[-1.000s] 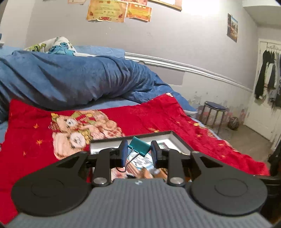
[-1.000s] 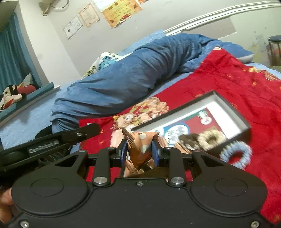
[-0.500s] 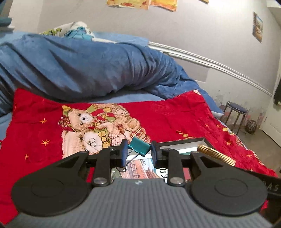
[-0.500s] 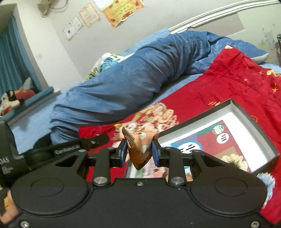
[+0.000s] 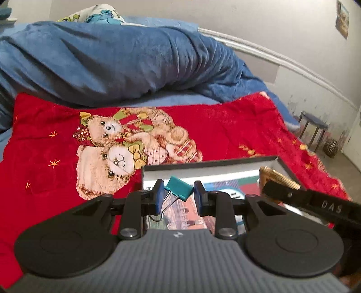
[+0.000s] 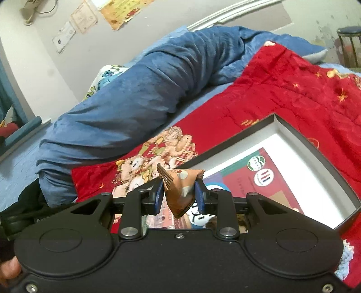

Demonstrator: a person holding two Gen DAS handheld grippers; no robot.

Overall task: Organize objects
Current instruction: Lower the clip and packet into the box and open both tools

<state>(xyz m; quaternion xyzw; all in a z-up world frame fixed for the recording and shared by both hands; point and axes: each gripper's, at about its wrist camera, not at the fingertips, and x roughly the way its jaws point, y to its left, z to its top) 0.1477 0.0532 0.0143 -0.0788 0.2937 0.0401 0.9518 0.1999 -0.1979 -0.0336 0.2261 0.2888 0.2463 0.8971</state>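
Note:
My left gripper [image 5: 178,196] is shut on a teal binder clip [image 5: 179,188] and holds it above the near left part of a shallow black box [image 5: 203,164] with a printed sheet inside. My right gripper [image 6: 179,193] is shut on a brown snack packet [image 6: 180,189] and holds it over the same box [image 6: 300,139]. The right gripper's finger and the packet's crimped edge [image 5: 278,178] show at the right of the left wrist view. The box lies on a red teddy-bear blanket [image 5: 67,146].
A rolled blue duvet [image 5: 112,60] lies across the bed behind the blanket. A light-blue scrunchie [image 6: 345,263] lies by the box's near right corner. A stool [image 5: 313,126] stands by the wall on the right. The wall holds posters [image 6: 117,11].
Both grippers have moved forward and lower over the box, still holding the clip and the packet. The right gripper has come into the left wrist view.

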